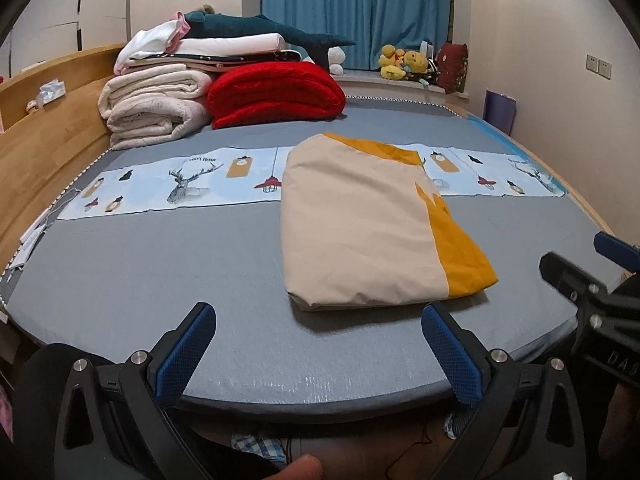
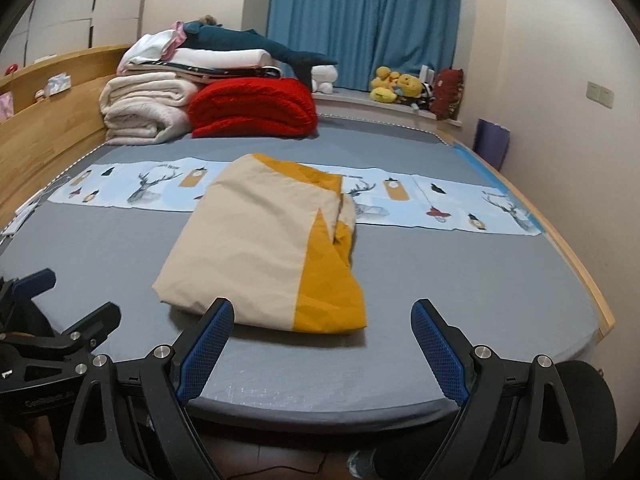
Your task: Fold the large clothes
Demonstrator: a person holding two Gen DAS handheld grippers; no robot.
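Lying folded cloth (image 1: 360, 220) clear of red blanket (image 1: 276, 92), plush toys (image 1: 404, 64) behind

a folded cloth (image 1: 360, 224) lay on the bed (image 1: 140, 272), near its front edge and partly over a printed strip (image 1: 180, 184) that ran across the mattress from side to side. behind the strip, at the back left, two rolled blankets (image 1: 160, 108) sat side by side against the headboard (image 1: 48, 120), with folded linens (image 1: 224, 50) and a plush shark (image 1: 256, 28) stacked on them. stuffed toys (image 1: 400, 62) sat on the window ledge behind the bed, before the curtain (image 1: 356, 8).
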